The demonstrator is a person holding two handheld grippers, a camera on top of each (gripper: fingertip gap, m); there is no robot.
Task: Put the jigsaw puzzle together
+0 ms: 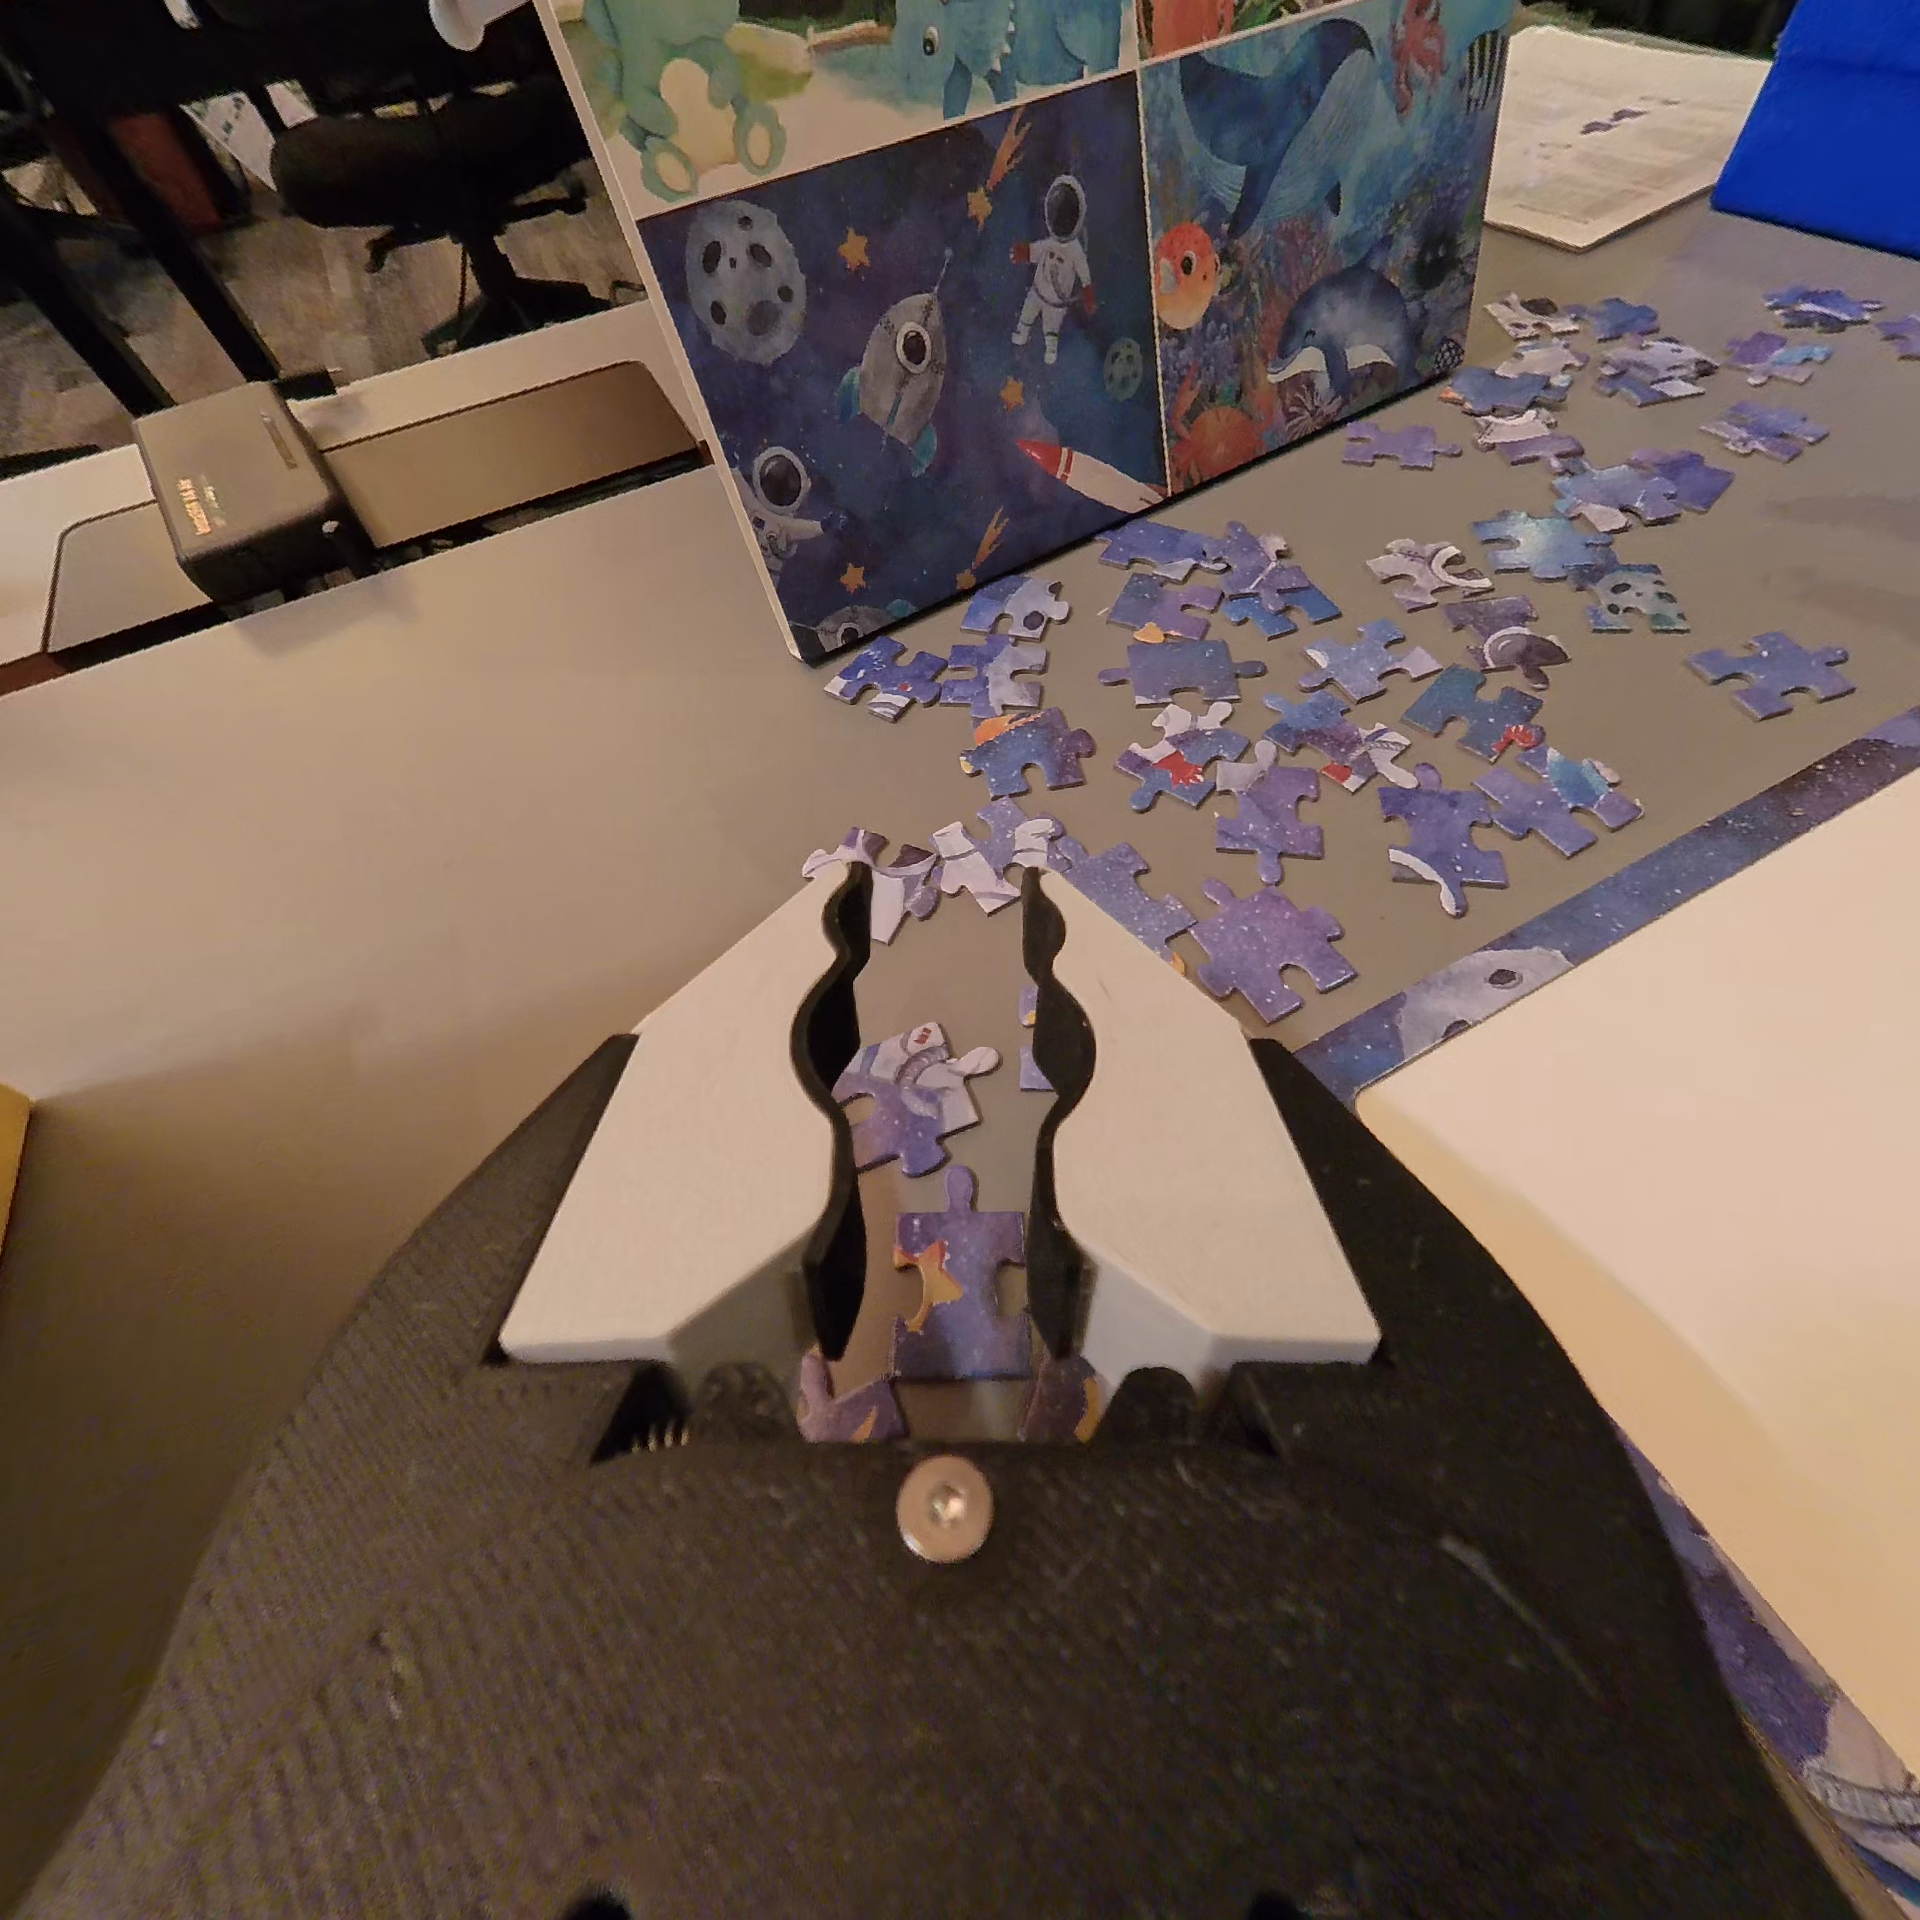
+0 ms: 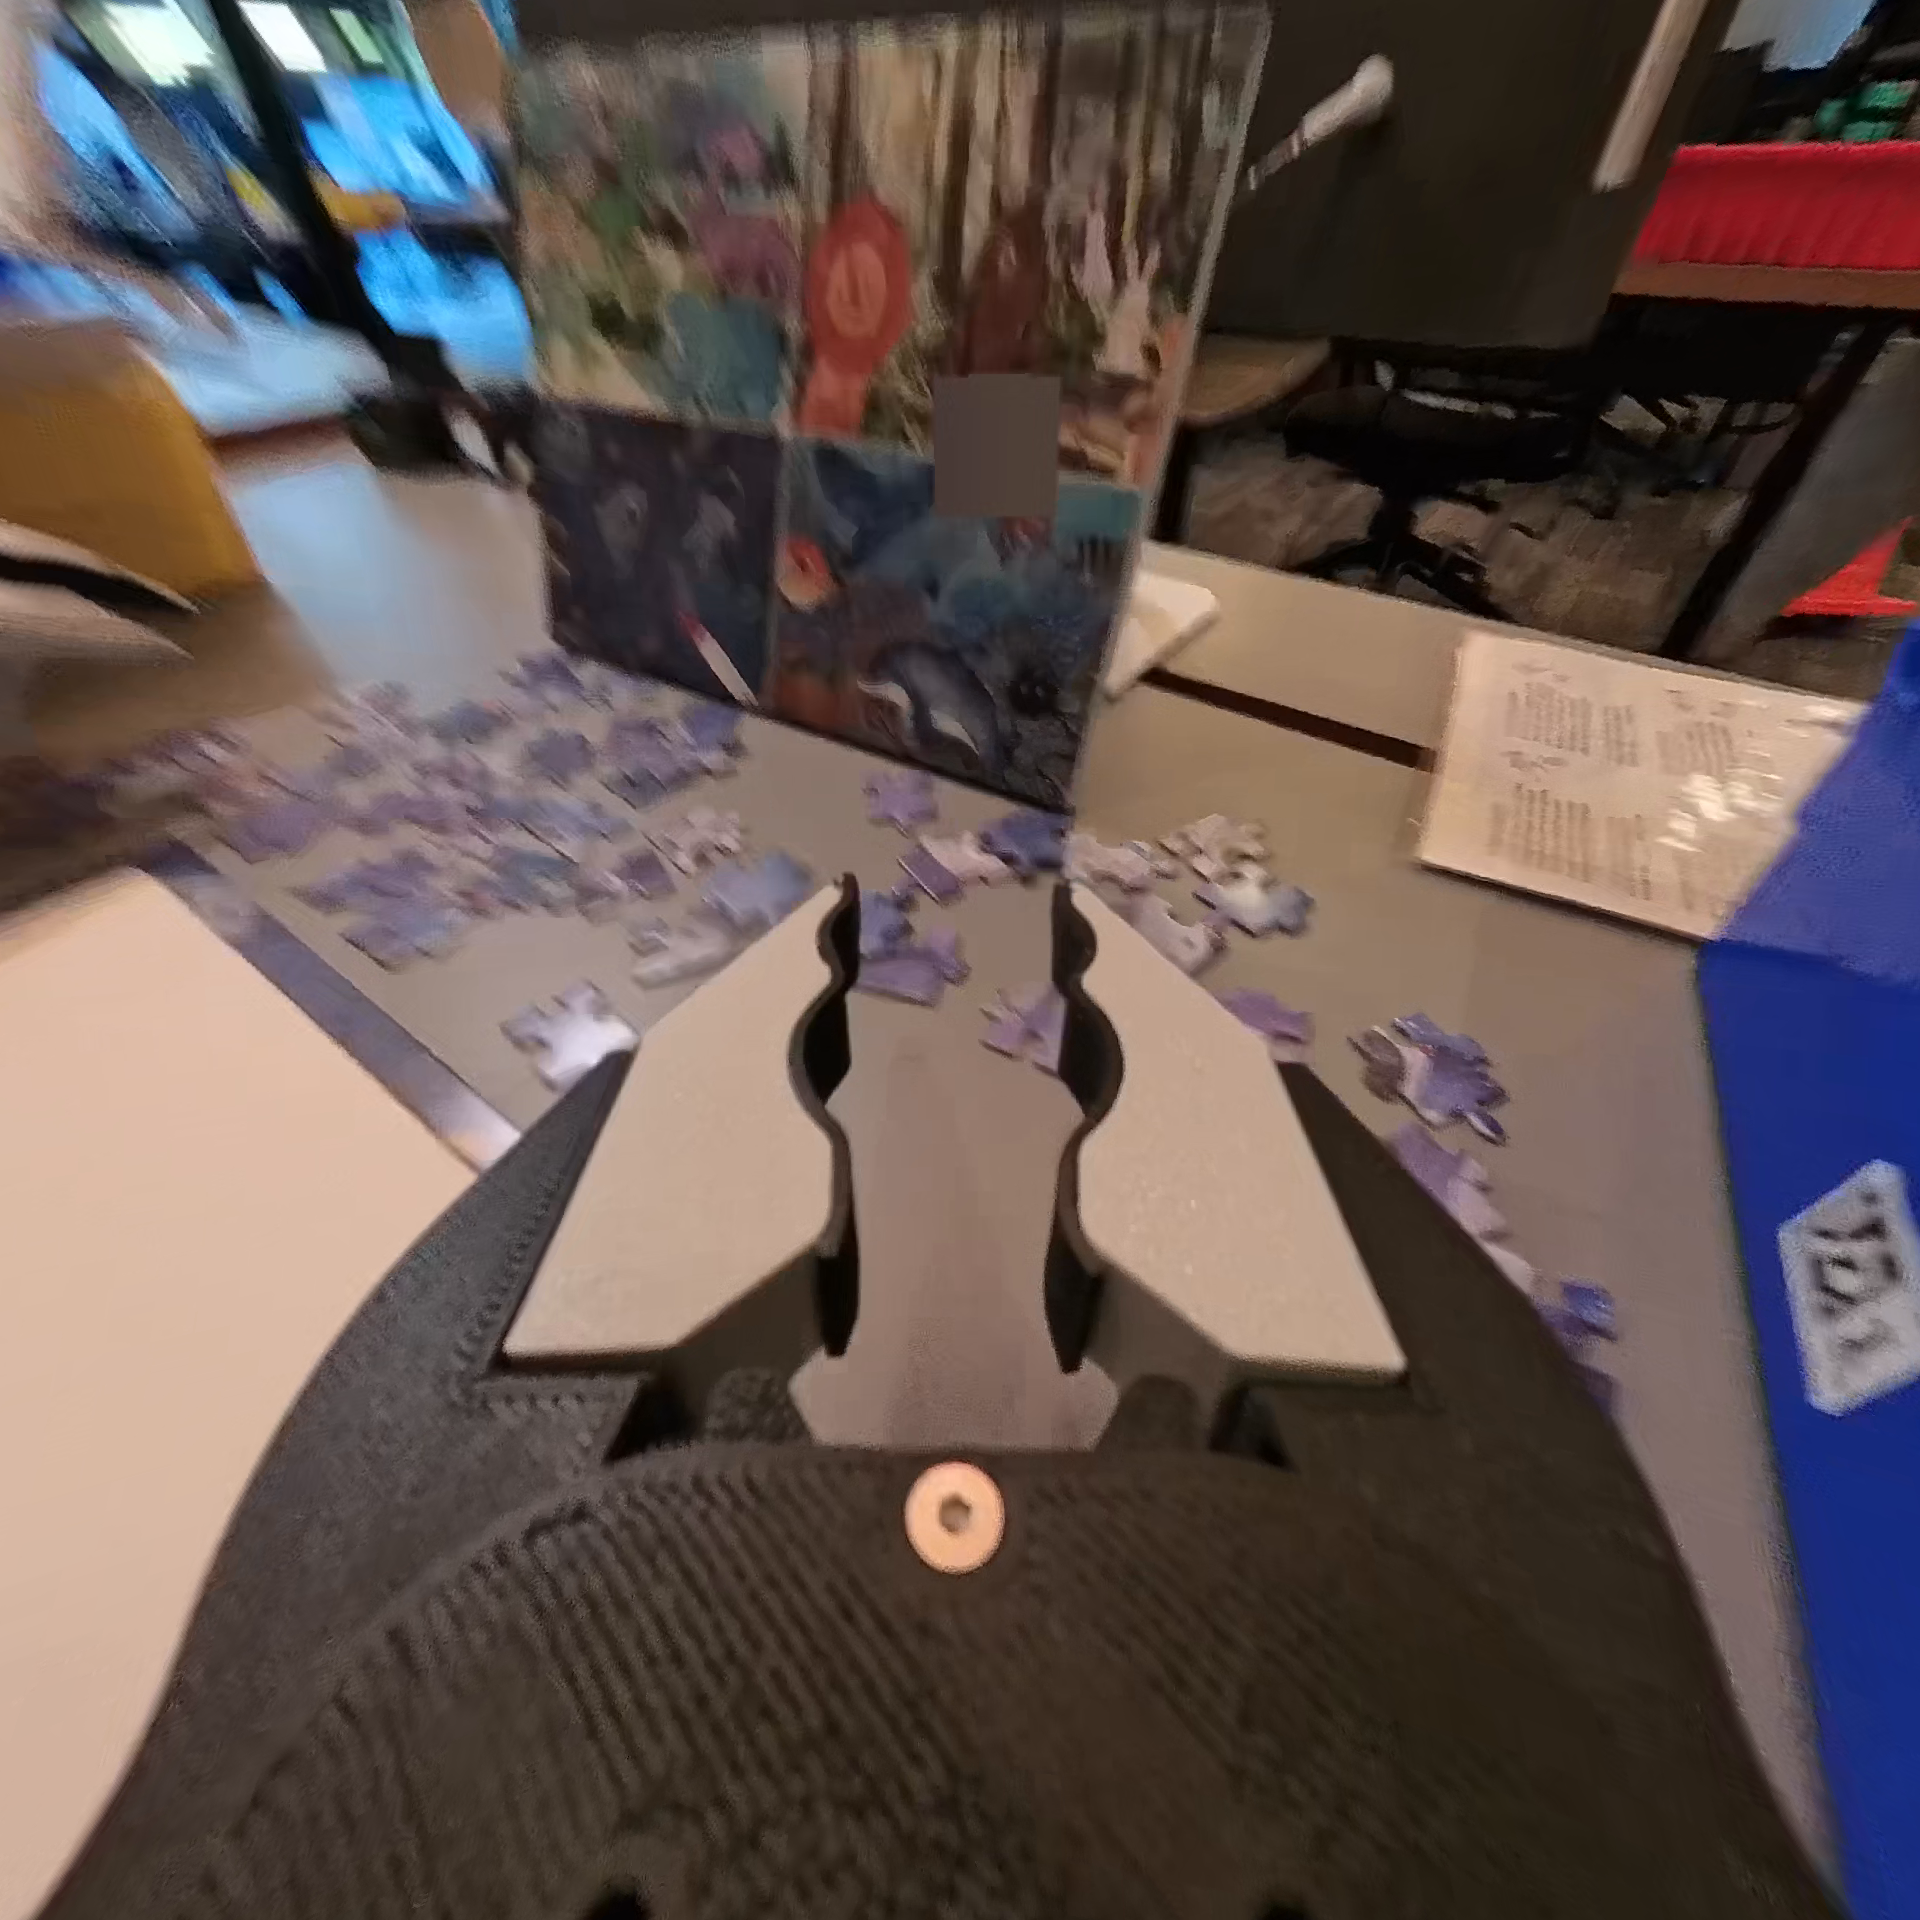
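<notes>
Several loose blue-purple puzzle pieces (image 1: 1278,707) lie scattered on the grey table. A puzzle tray with a cream middle and a blue space-print border (image 1: 1621,914) lies at the right in the left wrist view and at the left in the right wrist view (image 2: 312,997). My left gripper (image 1: 940,878) is open and empty, hovering over an astronaut piece (image 1: 914,1091) and a piece with orange marks (image 1: 961,1288). My right gripper (image 2: 951,894) is open and empty above bare table, with blurred pieces (image 2: 925,966) just beyond its tips.
The picture-covered puzzle box (image 1: 1039,260) stands upright behind the pieces; it also shows in the right wrist view (image 2: 862,520). A blue box (image 2: 1829,1039) stands close on the right. A printed sheet (image 2: 1621,779) lies far right. A black device (image 1: 239,499) sits far left. My hands' fingertips stand some 35 centimetres from each other.
</notes>
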